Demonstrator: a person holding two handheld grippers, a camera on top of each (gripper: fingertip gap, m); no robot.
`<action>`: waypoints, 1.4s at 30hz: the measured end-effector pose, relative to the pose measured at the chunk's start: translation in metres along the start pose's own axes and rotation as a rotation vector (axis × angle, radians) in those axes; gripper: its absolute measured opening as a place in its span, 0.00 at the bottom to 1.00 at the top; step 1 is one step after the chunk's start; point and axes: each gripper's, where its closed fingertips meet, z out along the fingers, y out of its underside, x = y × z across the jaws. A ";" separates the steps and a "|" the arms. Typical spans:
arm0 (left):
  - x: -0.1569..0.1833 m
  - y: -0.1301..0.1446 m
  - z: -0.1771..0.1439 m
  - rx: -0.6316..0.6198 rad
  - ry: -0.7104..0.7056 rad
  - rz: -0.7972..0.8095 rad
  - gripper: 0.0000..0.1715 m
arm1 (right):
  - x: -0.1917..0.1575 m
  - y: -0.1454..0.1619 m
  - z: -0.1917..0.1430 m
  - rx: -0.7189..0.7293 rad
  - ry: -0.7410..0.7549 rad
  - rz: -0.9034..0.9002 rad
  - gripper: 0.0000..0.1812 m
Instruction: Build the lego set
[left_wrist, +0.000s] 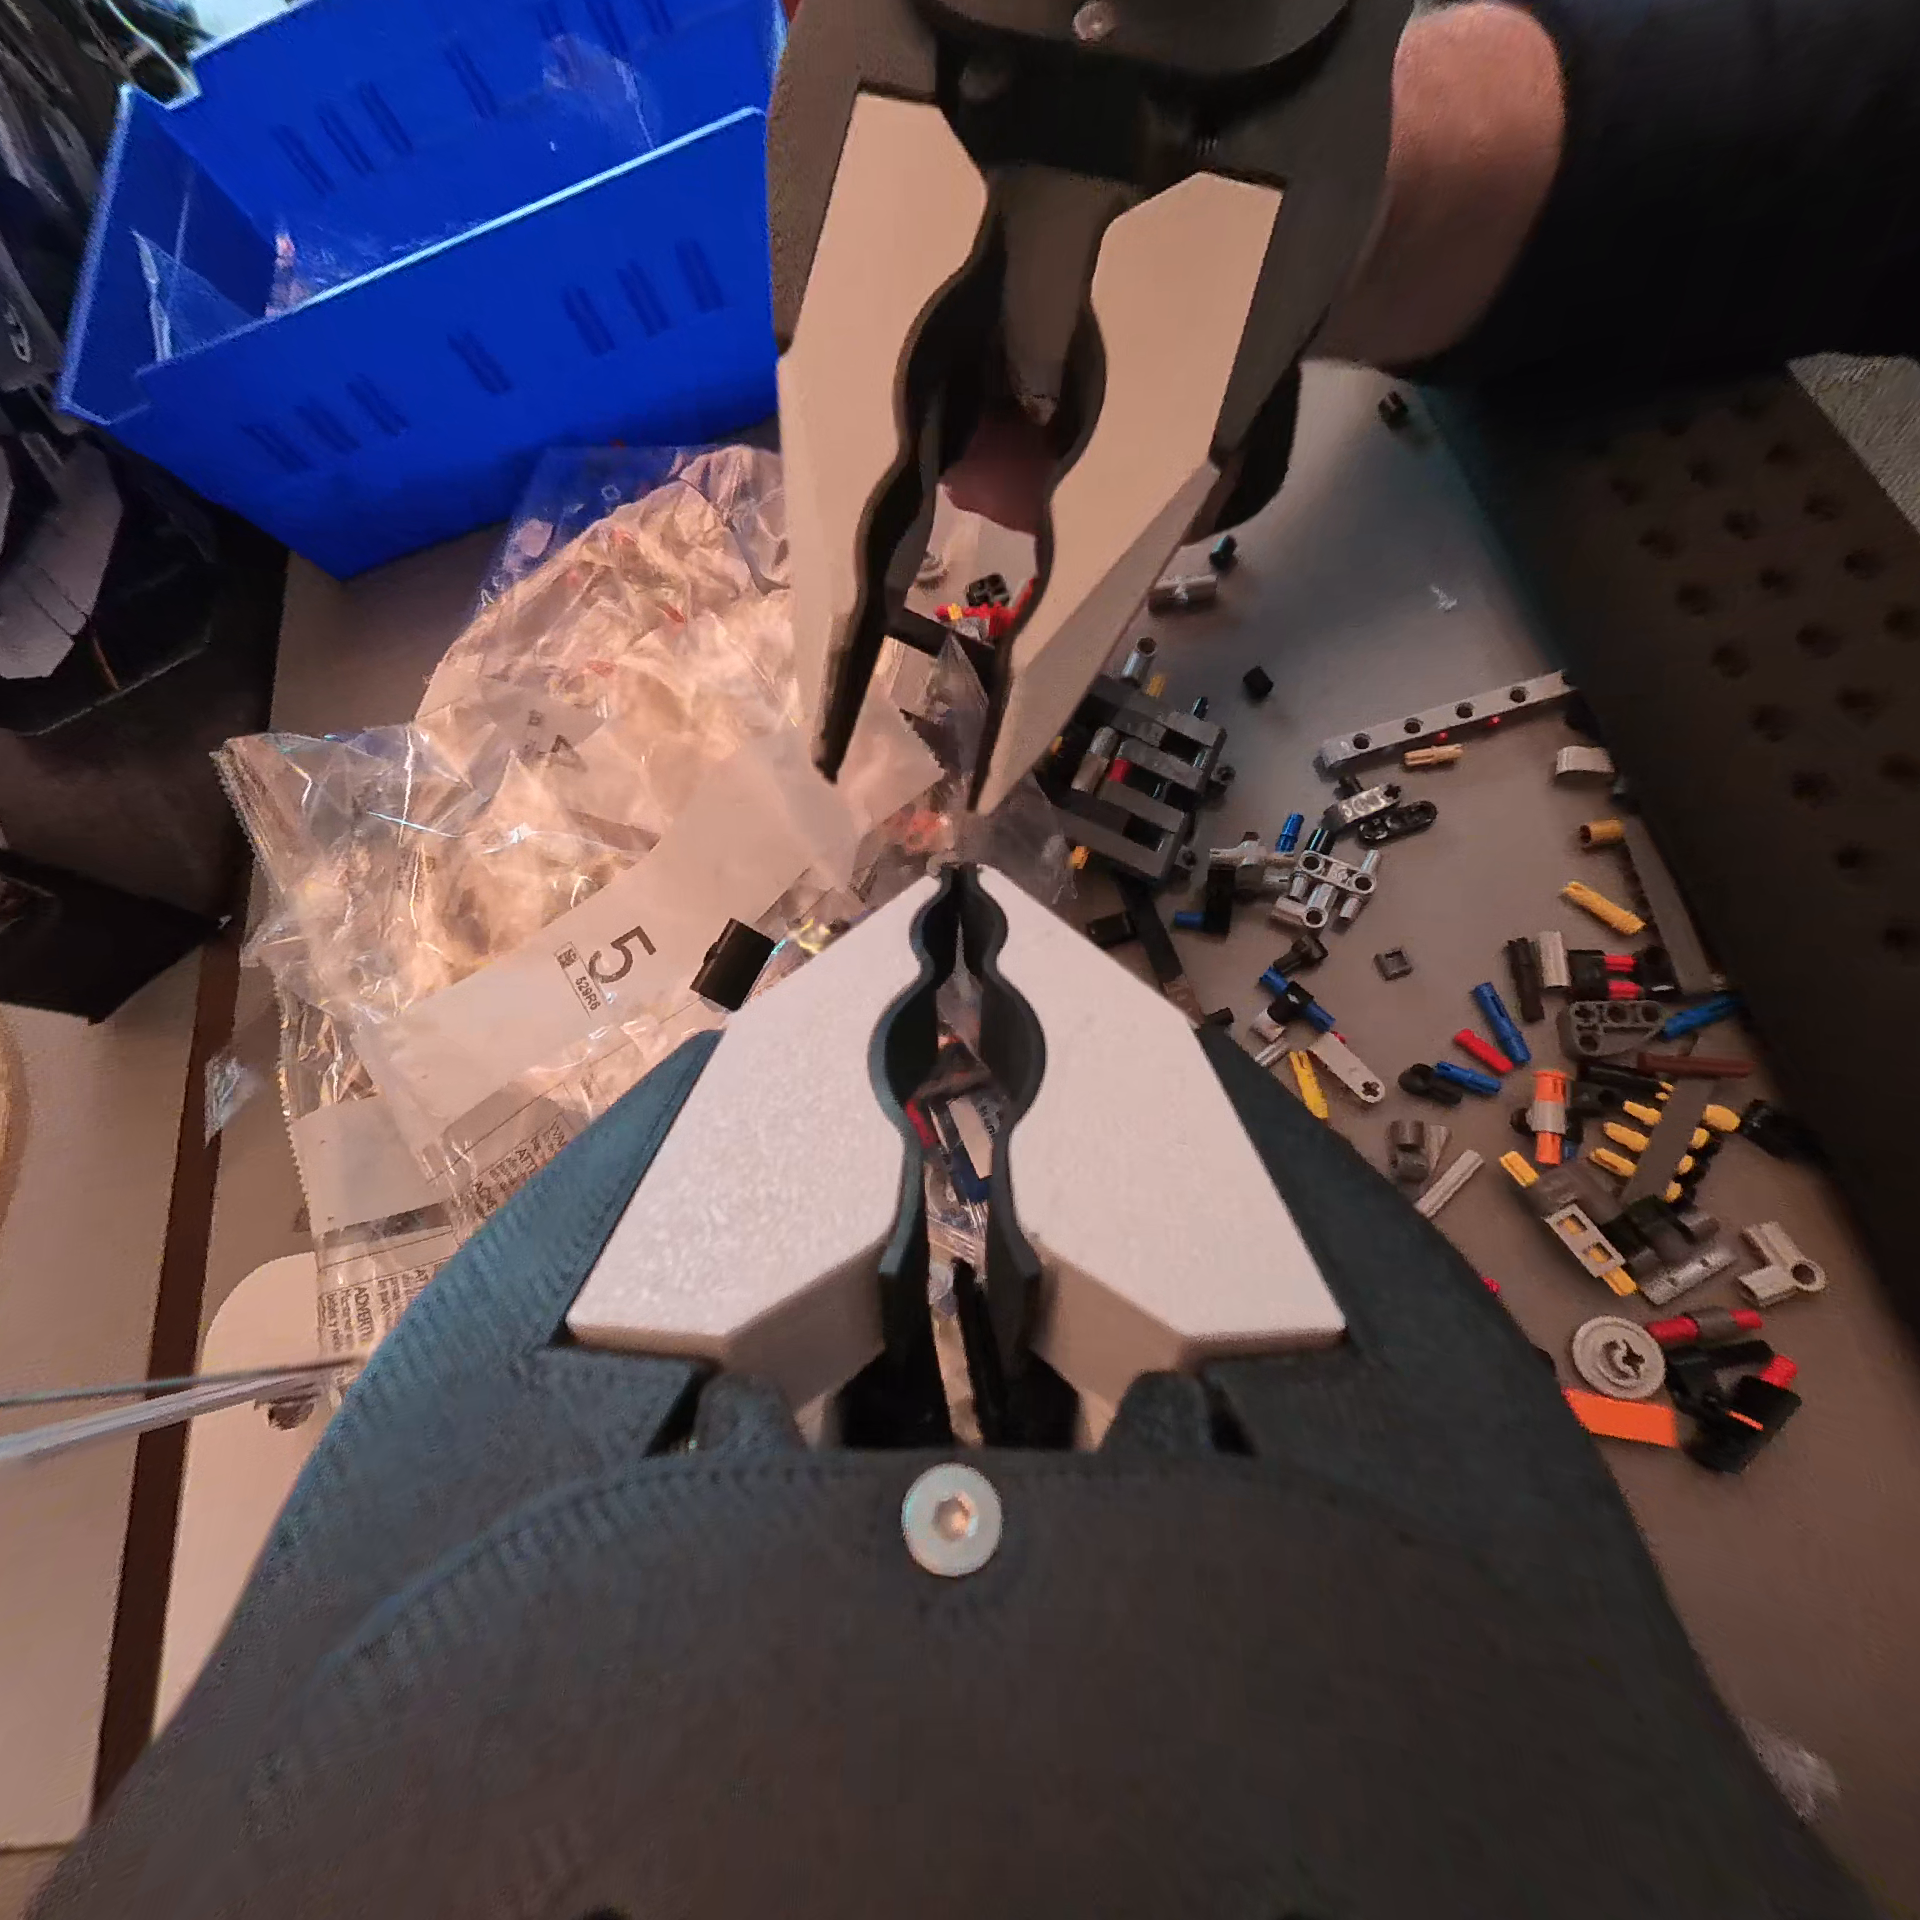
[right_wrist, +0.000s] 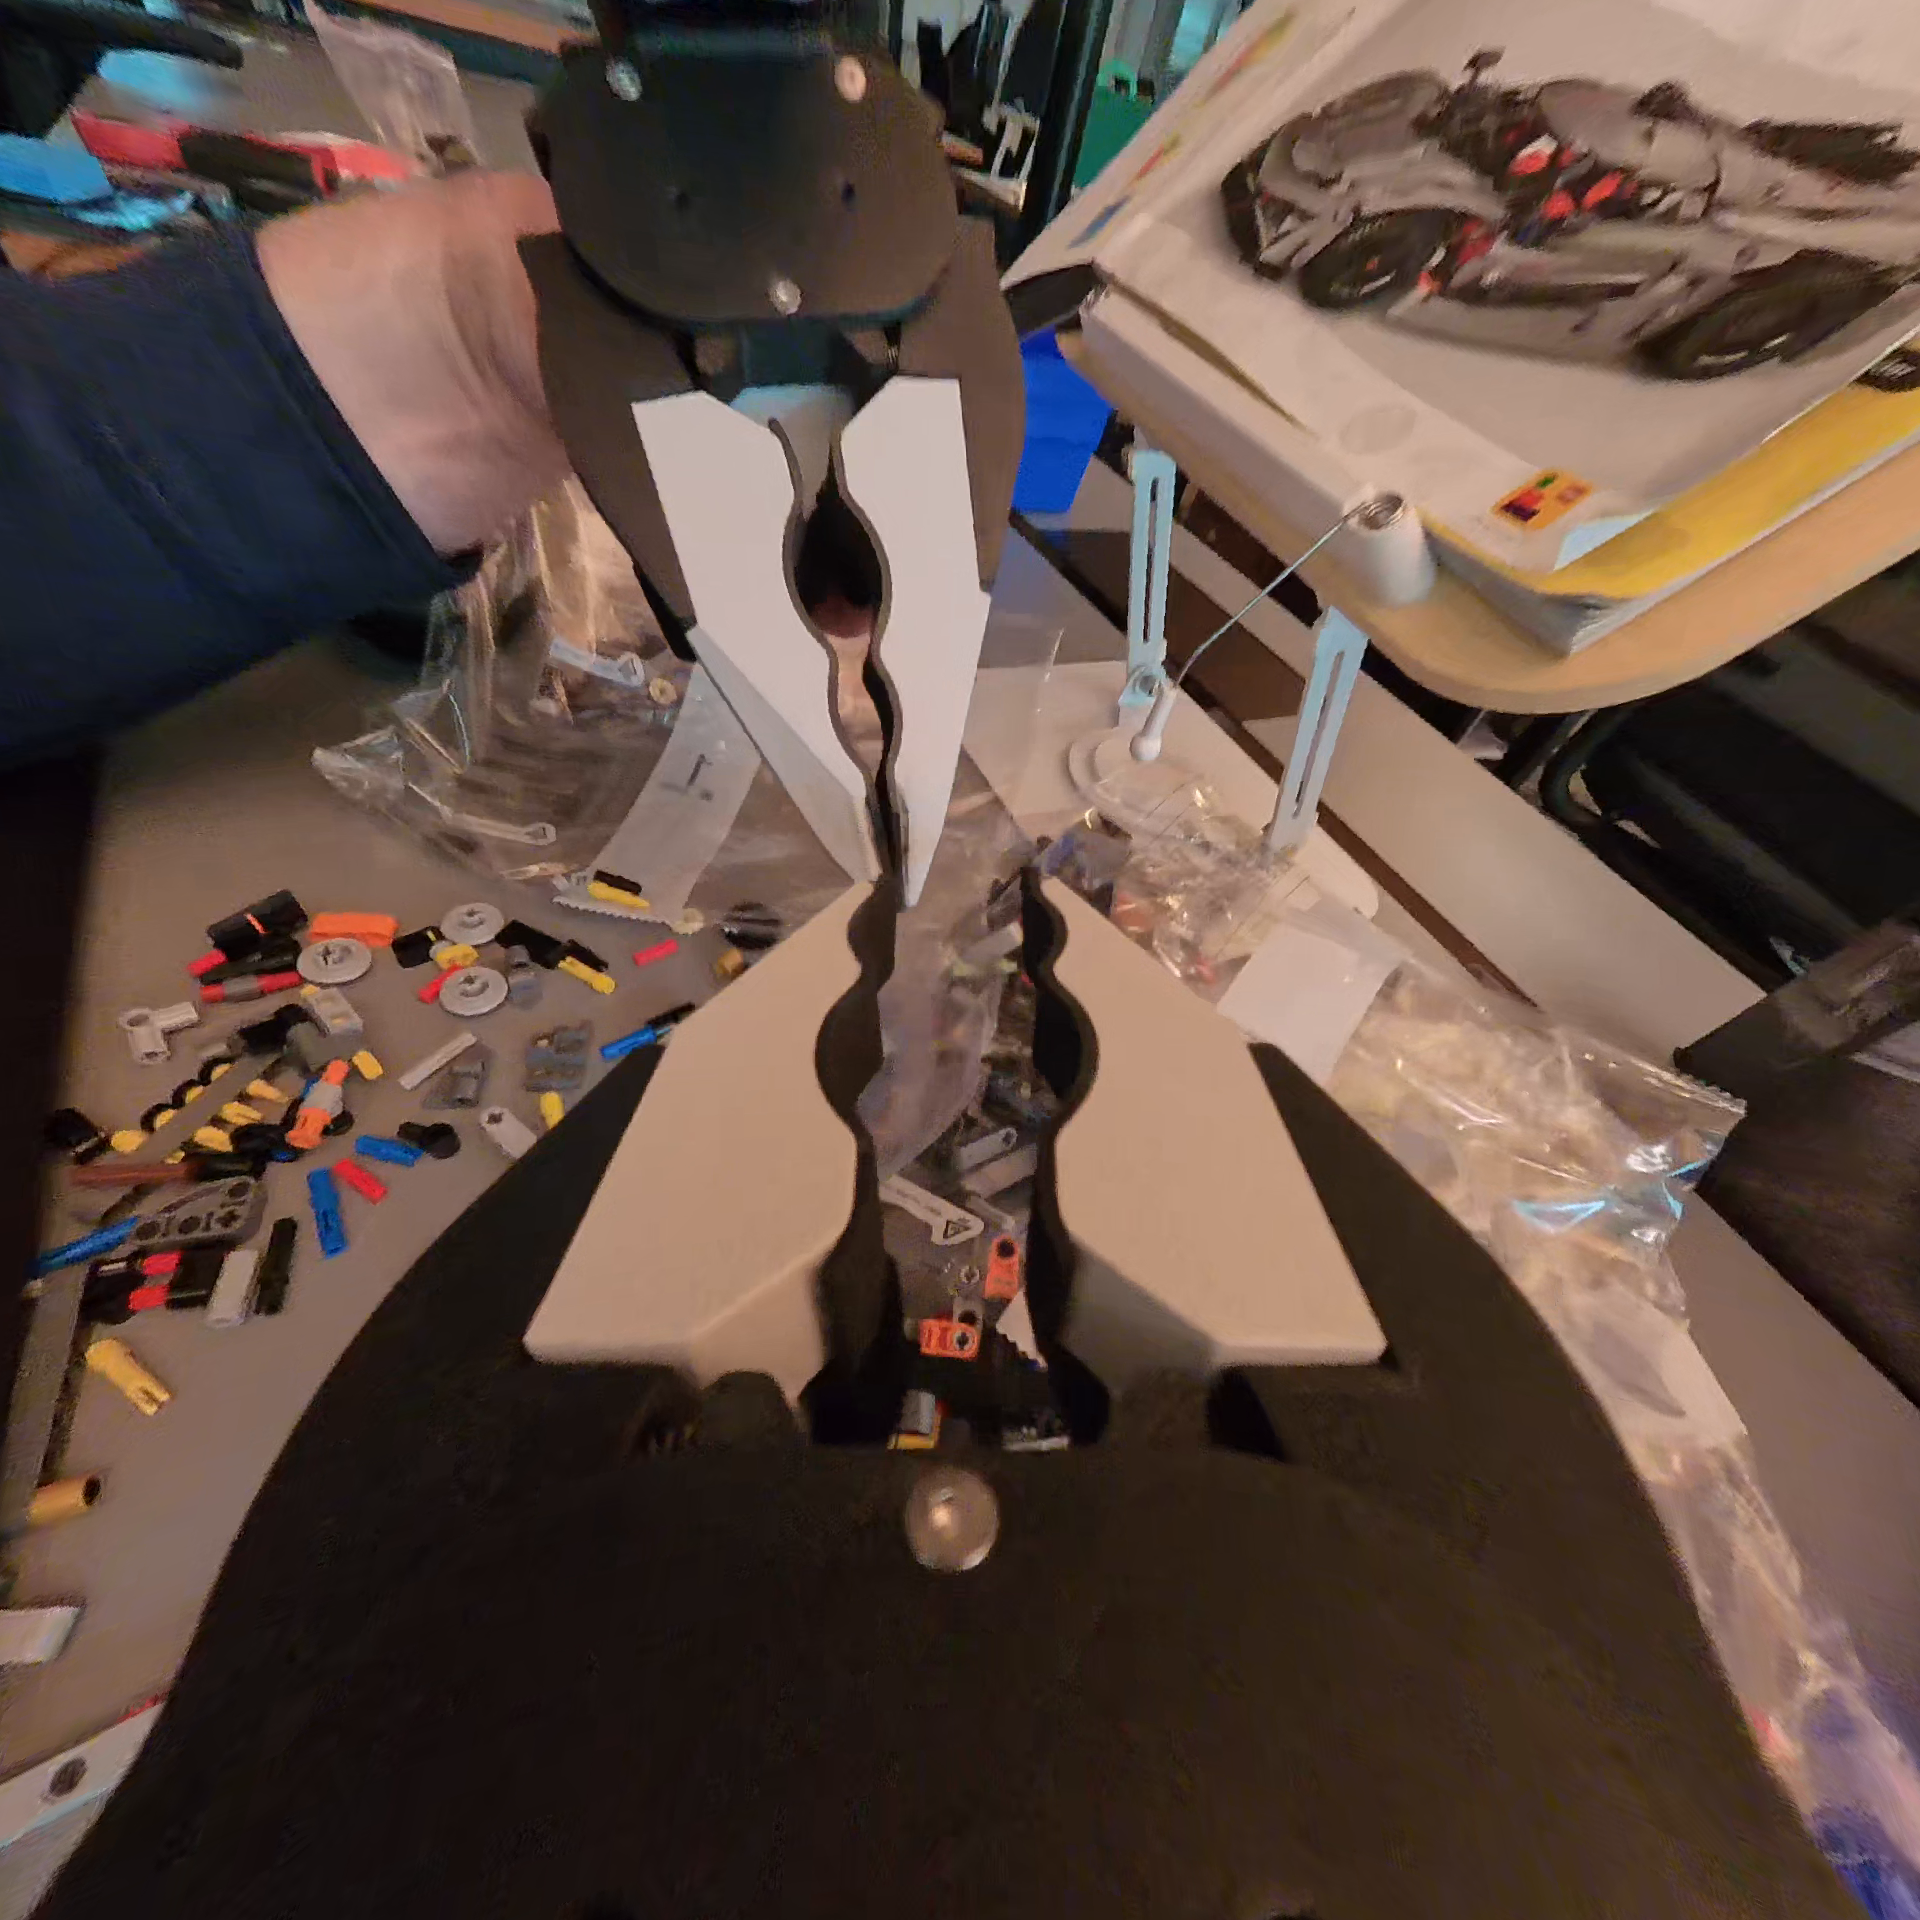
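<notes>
Because the left gripper (left_wrist: 956, 883) has its jaws pressed together on the thin edge of a clear parts bag (right_wrist: 935, 1049), just above the middle of the left wrist view, any slip there lets the bag drop. Facing it tip to tip, the right gripper (right_wrist: 951, 904) stands open by a narrow gap with the same film running between its fingers; whether it actually pinches the plastic I cannot tell.

If the two pull apart to tear the bag, I judge the slick film may slide out instead of splitting. Should it burst suddenly, the small pieces inside, showing orange and grey low between the right fingers, could scatter.

Below and to the right in the left wrist view, loose lego pieces (left_wrist: 1558, 1091) lie spread on the grey table (left_wrist: 1455, 540), beside a partly built dark assembly (left_wrist: 1138, 774). Spilled parts would mix into these or knock the assembly.

At the left of that view other crinkled bags (left_wrist: 499, 790) pile before a blue bin (left_wrist: 447, 291). An instruction booklet (right_wrist: 1558, 239) on a stand fills the upper right of the right wrist view.
</notes>
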 end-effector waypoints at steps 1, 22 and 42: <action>0.001 0.000 0.001 -0.016 -0.003 0.011 0.00 | -0.001 0.002 0.001 -0.012 -0.001 -0.003 0.12; 0.015 -0.002 0.010 -0.130 0.022 0.088 0.00 | 0.000 0.025 0.001 -0.141 -0.029 0.012 0.10; -0.004 -0.019 -0.004 -0.047 -0.106 0.067 0.02 | 0.012 0.029 0.001 -0.146 0.026 0.035 0.00</action>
